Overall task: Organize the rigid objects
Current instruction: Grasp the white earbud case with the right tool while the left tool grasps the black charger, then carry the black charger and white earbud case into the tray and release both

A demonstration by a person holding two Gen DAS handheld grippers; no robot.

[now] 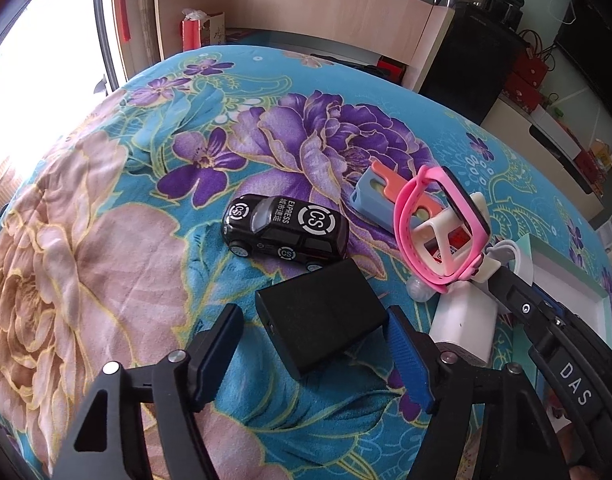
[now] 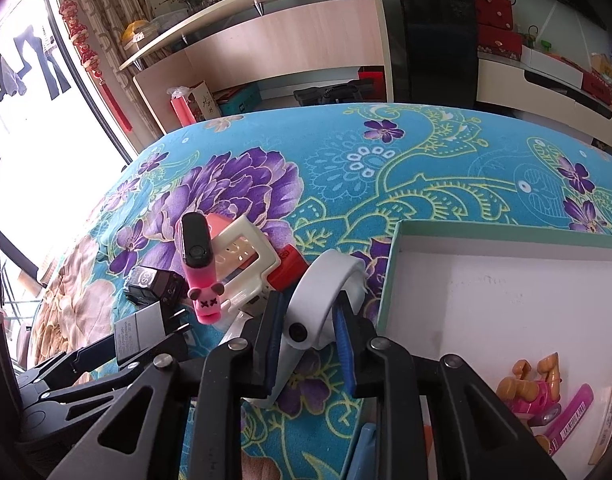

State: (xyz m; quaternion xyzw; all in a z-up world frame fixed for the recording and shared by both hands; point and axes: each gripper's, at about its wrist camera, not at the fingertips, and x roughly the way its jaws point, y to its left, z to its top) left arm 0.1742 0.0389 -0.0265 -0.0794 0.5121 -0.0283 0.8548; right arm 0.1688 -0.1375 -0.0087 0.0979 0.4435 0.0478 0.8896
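One black toy car with white "CS" and "EXPRESS" lettering [image 1: 286, 236], one flat black rectangular box [image 1: 322, 322], one pink rubber watch band with a black face [image 1: 438, 228], one blue and orange plastic piece [image 1: 376, 196] and one white block-shaped charger [image 1: 464, 328] lie close together on a surface covered by a turquoise cloth with purple and peach flowers [image 1: 106, 240].

The left gripper [image 1: 314, 356] stands released, its blue-padded jaws on either side of the black box; I cannot tell whether a pad touches it. The right gripper [image 2: 310, 336] is clenched on one grey-white rubber band with a black button [image 2: 326, 284], which sits just left of a shallow white tray with a pale green rim [image 2: 506, 300].

Only the right wrist view shows the tray's inside, where one pink and tan toy figure [image 2: 534, 392] and one pink barcoded strip [image 2: 574, 412] lie near its lower corner. It also shows the watch's bear-shaped end and one cream square frame [image 2: 250, 256] behind it. Only the left wrist view shows the car whole.

Around stand a pale wood shelf unit [image 2: 306, 36], a black cabinet [image 2: 434, 40], red boxes and a bright window.
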